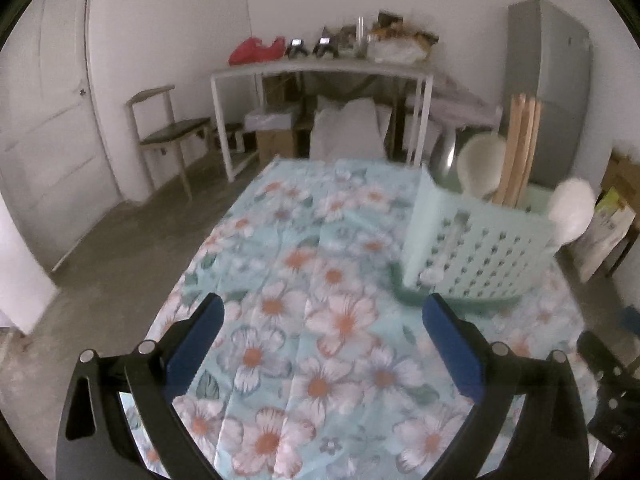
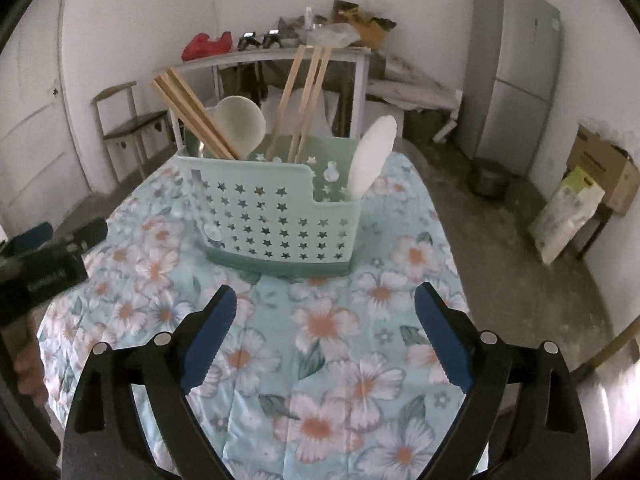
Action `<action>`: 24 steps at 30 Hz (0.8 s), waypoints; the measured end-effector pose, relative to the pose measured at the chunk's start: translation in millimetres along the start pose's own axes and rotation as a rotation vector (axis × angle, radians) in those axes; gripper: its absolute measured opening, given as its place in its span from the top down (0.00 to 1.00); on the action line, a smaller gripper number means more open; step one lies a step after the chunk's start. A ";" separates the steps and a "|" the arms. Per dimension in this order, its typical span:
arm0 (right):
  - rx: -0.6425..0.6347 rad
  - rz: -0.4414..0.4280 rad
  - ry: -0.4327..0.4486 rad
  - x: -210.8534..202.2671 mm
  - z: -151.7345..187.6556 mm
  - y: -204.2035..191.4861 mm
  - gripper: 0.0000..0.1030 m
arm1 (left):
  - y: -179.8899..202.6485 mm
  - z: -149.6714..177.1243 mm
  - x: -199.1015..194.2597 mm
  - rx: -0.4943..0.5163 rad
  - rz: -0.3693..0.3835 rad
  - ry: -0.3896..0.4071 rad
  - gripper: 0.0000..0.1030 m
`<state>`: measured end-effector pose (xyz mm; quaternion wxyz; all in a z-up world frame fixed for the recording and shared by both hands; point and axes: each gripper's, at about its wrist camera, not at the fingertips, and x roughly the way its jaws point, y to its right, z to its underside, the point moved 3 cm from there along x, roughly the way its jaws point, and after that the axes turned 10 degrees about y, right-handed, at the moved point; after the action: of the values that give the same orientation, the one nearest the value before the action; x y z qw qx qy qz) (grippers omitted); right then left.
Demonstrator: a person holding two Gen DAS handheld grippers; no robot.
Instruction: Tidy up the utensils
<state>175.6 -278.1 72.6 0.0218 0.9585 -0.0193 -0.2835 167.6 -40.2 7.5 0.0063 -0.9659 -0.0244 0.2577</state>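
A pale green utensil caddy (image 2: 272,220) with star-shaped holes stands upright on the table (image 2: 320,360), which is covered by a light blue floral cloth (image 1: 320,280). Inside it lean two bundles of wooden chopsticks (image 2: 192,116), a cream ladle (image 2: 240,120) beside the left bundle, and a white spoon (image 2: 372,156) in the lower right-hand compartment (its bowl pointing up). The right tongs (image 2: 324,336) are spread wide with nothing between their blue pads, hovering over the cloth just in front of the caddy. The left tongs (image 1: 322,348) are likewise wide apart and hold nothing, with the caddy off to their right.
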 end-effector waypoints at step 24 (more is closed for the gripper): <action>0.043 0.087 -0.038 18.3 5.3 16.7 0.13 | -25.4 -6.8 11.0 0.014 -0.205 -0.026 0.05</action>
<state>187.7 -295.9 59.1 0.0130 0.9515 -0.0677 -0.2997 179.4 -14.3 8.6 0.0390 -0.9548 -0.1215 0.2684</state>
